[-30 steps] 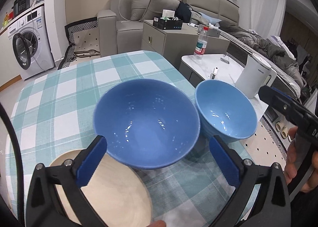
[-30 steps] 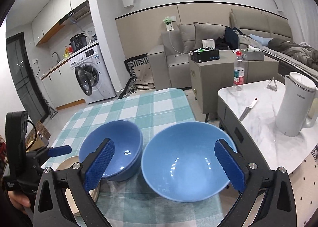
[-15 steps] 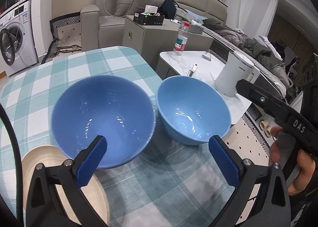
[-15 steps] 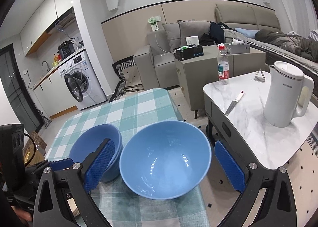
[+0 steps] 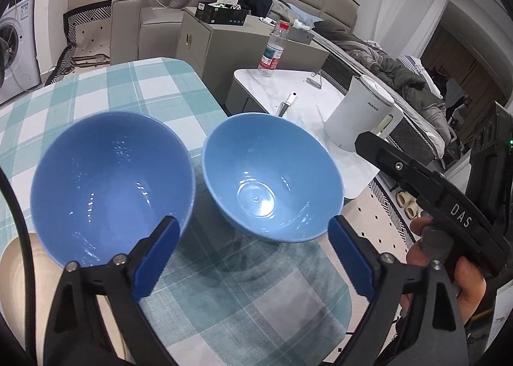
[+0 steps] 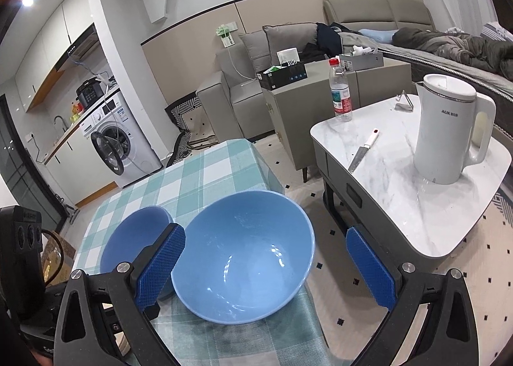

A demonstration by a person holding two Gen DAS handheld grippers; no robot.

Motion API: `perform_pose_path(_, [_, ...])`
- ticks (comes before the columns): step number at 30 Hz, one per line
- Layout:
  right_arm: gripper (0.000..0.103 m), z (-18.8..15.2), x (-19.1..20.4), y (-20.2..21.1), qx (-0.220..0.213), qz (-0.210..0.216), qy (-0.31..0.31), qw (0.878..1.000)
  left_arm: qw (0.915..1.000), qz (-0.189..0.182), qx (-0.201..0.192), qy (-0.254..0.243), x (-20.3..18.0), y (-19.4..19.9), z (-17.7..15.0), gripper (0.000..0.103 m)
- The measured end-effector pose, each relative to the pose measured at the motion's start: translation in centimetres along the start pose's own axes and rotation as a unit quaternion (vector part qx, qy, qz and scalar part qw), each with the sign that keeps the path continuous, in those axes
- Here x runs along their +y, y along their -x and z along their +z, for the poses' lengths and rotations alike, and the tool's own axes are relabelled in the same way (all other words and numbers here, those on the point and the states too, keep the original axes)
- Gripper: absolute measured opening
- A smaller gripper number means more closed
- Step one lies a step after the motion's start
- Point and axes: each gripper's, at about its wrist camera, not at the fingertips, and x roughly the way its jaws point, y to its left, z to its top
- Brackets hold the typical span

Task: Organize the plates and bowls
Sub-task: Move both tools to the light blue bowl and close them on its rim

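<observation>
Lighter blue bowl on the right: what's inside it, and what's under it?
The lighter blue bowl is empty inside; only light glints on its glaze. It stands on the checked tablecloth, near the table's corner. The cloth directly under its base is covered, so I cannot see there.

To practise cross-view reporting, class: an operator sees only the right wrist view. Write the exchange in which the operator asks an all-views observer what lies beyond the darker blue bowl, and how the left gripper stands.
Operator: What lies beyond the darker bowl?
Observer: A beige plate lies beside it on the checked tablecloth.
Operator: And the left gripper?
Observer: Open. Its jaws have just been closing, but they grip nothing; both bowls sit ahead of them.
</observation>
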Motion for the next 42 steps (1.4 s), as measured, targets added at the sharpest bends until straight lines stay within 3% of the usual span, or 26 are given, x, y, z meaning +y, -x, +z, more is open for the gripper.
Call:
perform_pose_path(5, [0.102, -0.1, -0.4, -0.5, 0.006, -0.005, -0.006, 1.0, 0.9999, -0.007, 0.006, 0.007, -0.4, -0.5, 0.1, 0.082])
perform_pose_path(6, [0.102, -0.1, -0.6, -0.6, 0.007, -0.005, -0.008, 1.0, 0.9999, -0.011, 0.006, 0.01, -0.4, -0.6, 0.1, 0.074])
perform_pose_path(8, [0.102, -0.1, -0.7, -0.7, 0.009, -0.003, -0.012, 1.0, 0.9995, -0.022, 0.012, 0.018, -0.2, -0.9, 0.2, 0.068])
perform_pose_path(19, [0.102, -0.5, -1.3, -2.0, 0.02, -0.013, -0.023, 0.999, 0.9988, -0.007, 0.033, 0.036, -0.5, -2.3, 0.5, 0.067])
perform_pose_path(33, [0.101, -1.2, -2.7, -4.2, 0.032, -0.035, -0.038, 0.998, 0.9986, 0.036, 0.031, 0.026, -0.4, -4.1, 0.5, 0.067])
perform_pose_path(36, [0.093, -1.2, -2.8, -4.4, 0.034, -0.036, -0.036, 0.998, 0.9985, 0.037, 0.033, 0.024, -0.4, -4.5, 0.5, 0.067])
perform_pose_path(38, [0.079, -1.2, -3.1, -4.6, 0.037, -0.036, -0.035, 0.998, 0.9985, 0.04, 0.031, 0.021, -0.5, -4.6, 0.5, 0.067])
perform_pose_path(40, [0.073, -1.4, -3.3, -5.0, 0.042, -0.038, -0.037, 0.998, 0.9984, 0.042, 0.03, 0.02, -0.5, -4.7, 0.5, 0.067])
perform_pose_path(41, [0.064, -1.4, -3.4, -5.2, 0.046, -0.037, -0.037, 0.998, 0.9984, 0.044, 0.031, 0.018, -0.6, -4.7, 0.5, 0.067])
perform_pose_path(42, [0.061, -1.4, -3.5, -5.4, 0.051, -0.035, -0.038, 0.997, 0.9984, 0.045, 0.031, 0.017, -0.6, -4.8, 0.6, 0.067])
